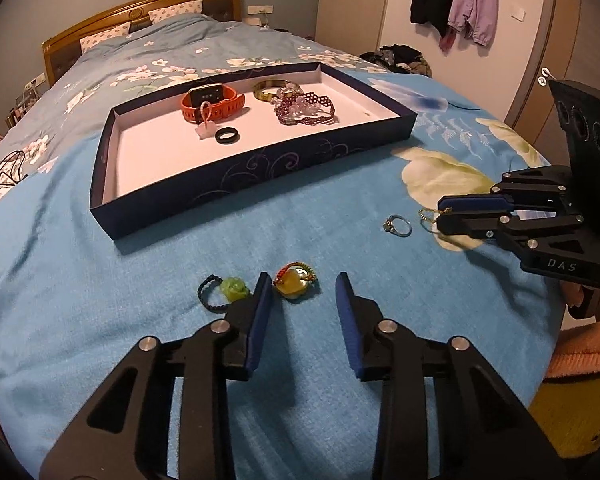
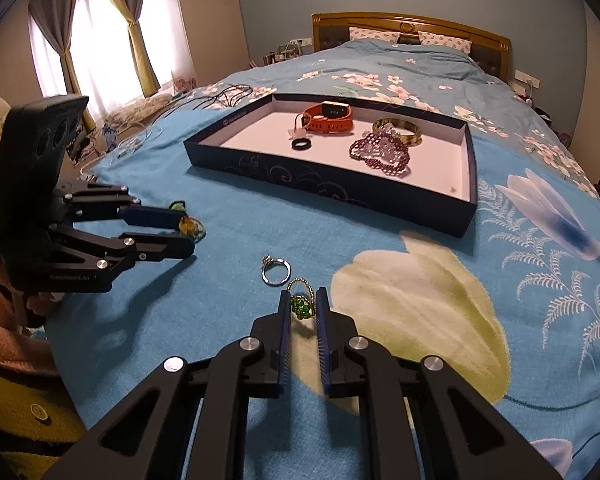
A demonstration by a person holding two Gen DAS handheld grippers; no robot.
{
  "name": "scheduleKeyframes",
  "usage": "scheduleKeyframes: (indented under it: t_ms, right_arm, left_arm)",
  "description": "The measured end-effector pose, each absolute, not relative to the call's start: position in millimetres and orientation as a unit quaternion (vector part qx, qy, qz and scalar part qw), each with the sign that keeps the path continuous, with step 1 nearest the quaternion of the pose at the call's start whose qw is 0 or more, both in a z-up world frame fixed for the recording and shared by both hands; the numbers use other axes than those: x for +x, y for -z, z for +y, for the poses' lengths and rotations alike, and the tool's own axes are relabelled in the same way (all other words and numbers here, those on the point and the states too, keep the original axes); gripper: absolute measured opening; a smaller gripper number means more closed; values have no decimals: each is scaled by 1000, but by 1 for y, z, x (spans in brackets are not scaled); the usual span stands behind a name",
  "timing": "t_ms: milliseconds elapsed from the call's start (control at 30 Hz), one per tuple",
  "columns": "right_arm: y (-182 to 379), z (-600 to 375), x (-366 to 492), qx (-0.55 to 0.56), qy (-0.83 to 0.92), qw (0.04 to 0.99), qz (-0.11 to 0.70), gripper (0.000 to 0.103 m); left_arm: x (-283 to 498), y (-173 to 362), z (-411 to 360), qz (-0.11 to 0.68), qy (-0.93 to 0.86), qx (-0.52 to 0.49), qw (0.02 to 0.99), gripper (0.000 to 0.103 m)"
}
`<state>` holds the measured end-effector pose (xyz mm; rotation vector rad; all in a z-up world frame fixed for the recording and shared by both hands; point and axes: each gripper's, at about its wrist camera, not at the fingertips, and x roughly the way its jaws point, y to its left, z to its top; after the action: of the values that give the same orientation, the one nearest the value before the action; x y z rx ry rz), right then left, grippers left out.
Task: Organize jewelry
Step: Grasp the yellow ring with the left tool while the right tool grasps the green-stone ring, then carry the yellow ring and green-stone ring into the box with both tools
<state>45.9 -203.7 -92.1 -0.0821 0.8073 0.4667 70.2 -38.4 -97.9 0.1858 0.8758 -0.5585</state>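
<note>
In the left wrist view my left gripper [image 1: 303, 282] rests low on the blue bedspread and is open. An amber pendant [image 1: 294, 285] on a red-green cord lies between its fingers, close to the left one. A green jade charm [image 1: 232, 289] on a dark cord lies just outside that finger. In the right wrist view my right gripper [image 2: 304, 300] is shut on a green-stone ring [image 2: 302, 307] with a gold beaded band. A silver ring [image 2: 276, 271] lies just beyond it. The dark blue tray [image 1: 252, 184] holds an orange watch [image 1: 214, 102], a black ring [image 1: 228, 136], purple bracelets [image 1: 306, 110] and a gold bangle [image 1: 268, 89].
Cables [image 2: 224, 96] lie on the bed's far left beside the tray [image 2: 328, 196]. A wooden headboard [image 2: 412, 26] and pillows are behind. A person's pink sleeve [image 2: 4, 320] holds the left gripper [image 2: 188, 232]. Clothes hang on the wall [image 1: 456, 0].
</note>
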Motion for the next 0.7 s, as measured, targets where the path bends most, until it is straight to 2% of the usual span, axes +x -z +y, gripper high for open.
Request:
scheduleKeyframes:
  t_ms: [100,433,700]
  right_arm:
    - [90,-205,47,-34,-226,893,387,11]
    - [83,-207,48,-17,-227,898,376,11]
    - [71,-213,50,-1,-228,907,355,11]
  left_arm:
    - [73,98,-37,421,261,82,865,20]
    - [68,94,-37,409,261,71,872,20]
    - [64,71,-31,371,265,55,888,20]
